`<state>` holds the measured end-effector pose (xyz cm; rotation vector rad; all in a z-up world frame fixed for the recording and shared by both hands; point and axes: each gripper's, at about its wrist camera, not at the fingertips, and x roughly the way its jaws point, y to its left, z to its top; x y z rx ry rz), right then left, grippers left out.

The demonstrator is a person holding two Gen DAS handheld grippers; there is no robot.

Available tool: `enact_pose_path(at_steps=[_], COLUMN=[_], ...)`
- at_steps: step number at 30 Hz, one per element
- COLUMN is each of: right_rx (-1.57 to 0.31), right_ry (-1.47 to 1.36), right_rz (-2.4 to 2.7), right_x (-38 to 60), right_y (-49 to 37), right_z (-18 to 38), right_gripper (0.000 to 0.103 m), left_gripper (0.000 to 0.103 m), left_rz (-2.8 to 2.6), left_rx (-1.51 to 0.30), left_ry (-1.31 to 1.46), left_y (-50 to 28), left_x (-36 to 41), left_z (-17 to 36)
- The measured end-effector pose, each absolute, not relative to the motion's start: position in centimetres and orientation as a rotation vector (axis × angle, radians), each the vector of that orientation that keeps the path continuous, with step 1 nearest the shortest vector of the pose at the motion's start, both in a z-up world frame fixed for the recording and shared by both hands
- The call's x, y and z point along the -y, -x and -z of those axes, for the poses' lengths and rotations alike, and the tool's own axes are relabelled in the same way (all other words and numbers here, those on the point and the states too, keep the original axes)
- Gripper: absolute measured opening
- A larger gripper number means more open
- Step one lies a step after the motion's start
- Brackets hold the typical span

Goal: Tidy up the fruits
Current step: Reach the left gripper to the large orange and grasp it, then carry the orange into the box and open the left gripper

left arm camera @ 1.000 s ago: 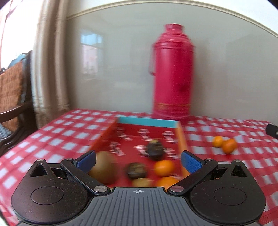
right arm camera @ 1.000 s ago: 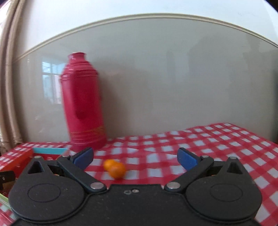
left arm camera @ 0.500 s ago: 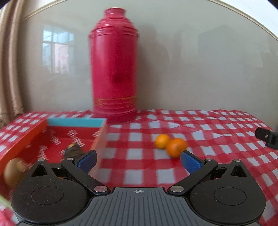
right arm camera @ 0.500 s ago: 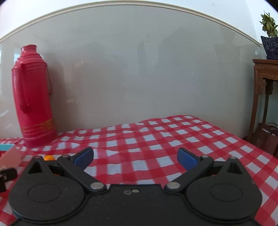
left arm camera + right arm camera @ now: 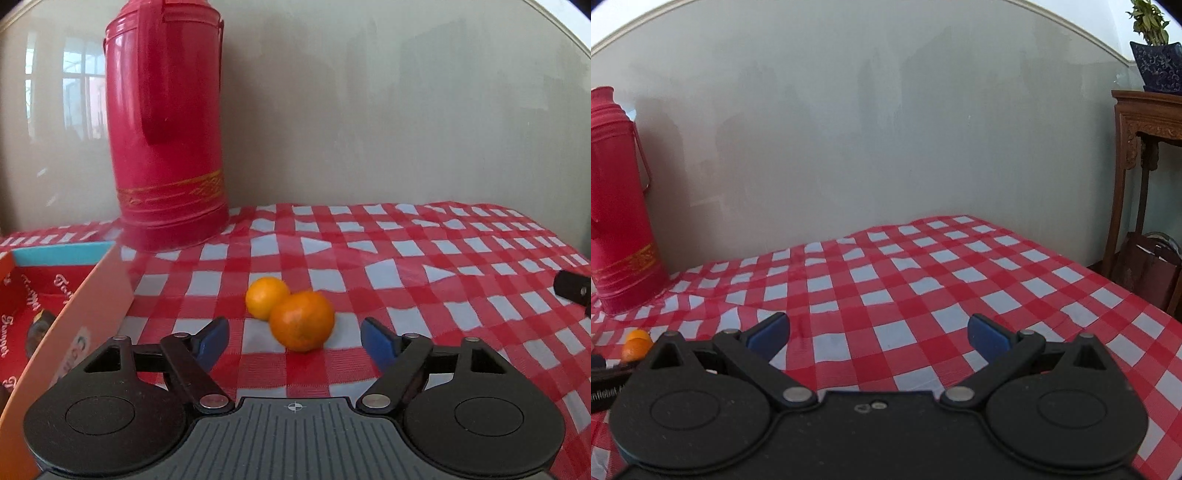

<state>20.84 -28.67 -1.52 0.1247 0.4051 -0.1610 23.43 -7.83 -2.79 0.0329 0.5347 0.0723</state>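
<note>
We held the left gripper (image 5: 294, 338) low over the surface (image 5: 424, 266), with its jaws spread wide and nothing between them. Two oranges lay on the checked cloth straight ahead of it, touching each other. The nearer orange (image 5: 301, 320) was larger and darker, and it sat almost on the middle line between the two blue fingertips (image 5: 214, 338), just beyond them. The smaller orange (image 5: 266, 297) was behind it and a little to the left. So the line through the two fruits ran obliquely away from us, not across the jaws.

The fruit box (image 5: 77, 317) stood to the left of the oranges, near them but not touching, and some dark fruit was already visible inside. A red thermos (image 5: 166, 125) stood behind, close to the wall.

The right gripper (image 5: 879, 334) was also released and empty. It faced a bare part of the cloth, and in its view the oranges (image 5: 636, 344) appeared only at the far left edge. We judged therefore that the left gripper was much nearer and better placed for the pick.

In our opinion the next move needed only a short push forward, so that the fingertips pass on both sides of the nearer orange. The risk was that the round fruit rolls, or that it pushes the smaller one away.
</note>
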Motion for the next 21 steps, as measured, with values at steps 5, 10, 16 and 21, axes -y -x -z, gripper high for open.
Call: enact_pose_path(at_steps=[5,10,16,21], right_rx=[-0.425,-0.429,-0.416,-0.413], right_ry=[-0.130,-0.141,-0.166,-0.152], right_rz=[0.153,0.151,0.106,0.066], right_x=[29.0,29.2,28.1,26.7], right_y=[-21.1,-21.0,-20.5,-19.9], right_z=[1.9,1.9,1.1,0.9], right_gripper=[0.097,0.097,0.097,0.097], left_gripper=[0.073,0.041,0.041,0.041], left_rz=[-0.075,-0.055,-0.047,-0.065], left_rx=[-0.576,-0.600,-0.591,-0.557], left_ry=[-0.035,0.003,-0.036,-0.046], left_y=[-24.9,-25.0,-22.1,-19.5], left_x=[8.3,7.9,7.3,6.1], left_z=[3.2,3.4,2.7,1.0])
